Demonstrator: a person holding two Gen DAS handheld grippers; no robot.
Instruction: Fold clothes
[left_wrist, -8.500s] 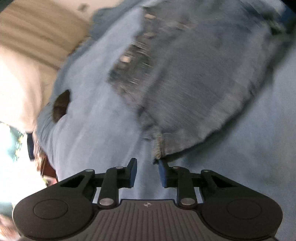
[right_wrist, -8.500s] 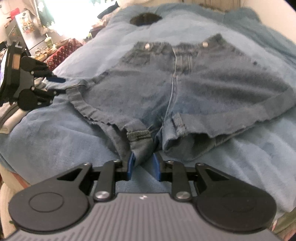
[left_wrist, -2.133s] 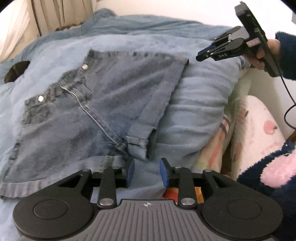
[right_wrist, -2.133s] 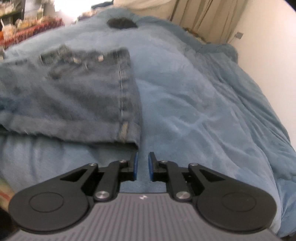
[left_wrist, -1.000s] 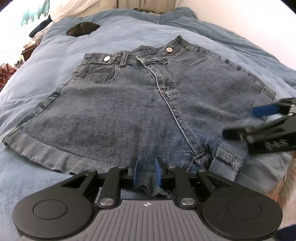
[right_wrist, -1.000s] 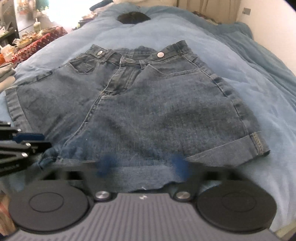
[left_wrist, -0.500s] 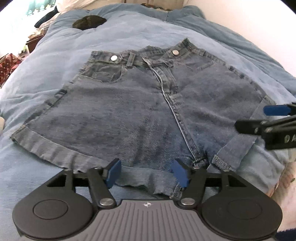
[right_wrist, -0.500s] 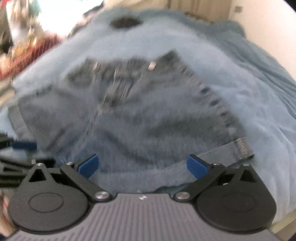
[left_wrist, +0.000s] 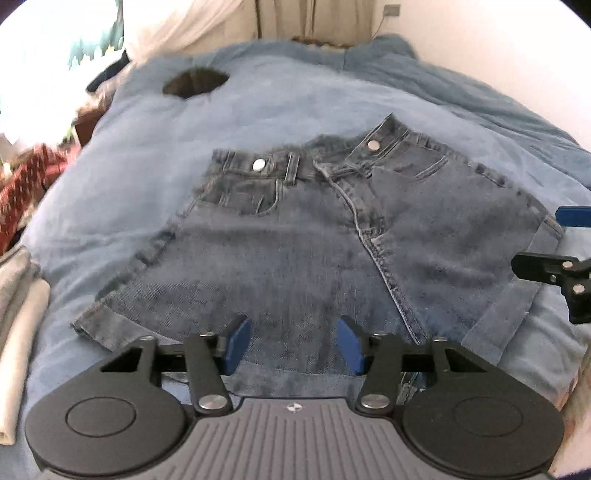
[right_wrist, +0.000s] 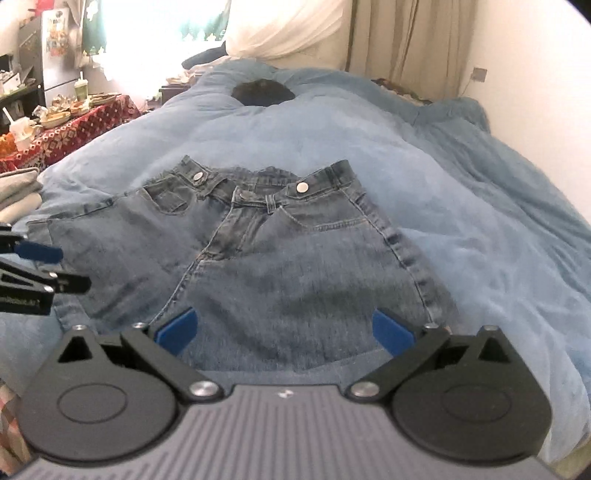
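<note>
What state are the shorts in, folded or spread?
Spread. The shorts lie flat on the blanket, front up, with both waistband buttons and both leg hems showing and no fold across them. Neither tongs grip them.

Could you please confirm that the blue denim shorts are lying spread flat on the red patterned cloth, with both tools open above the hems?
Not quite: the blue denim shorts lie on the light blue blanket, as the right wrist view shows. Both the left tool and right tool are open; the left's jaws are closing on nothing.

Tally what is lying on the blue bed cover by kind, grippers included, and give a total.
Blue denim shorts: 1
Dark round item near the head of the bed, too far to identify: 1
Black two-finger grippers with blue pads, left and right: 2
Total: 4
</note>
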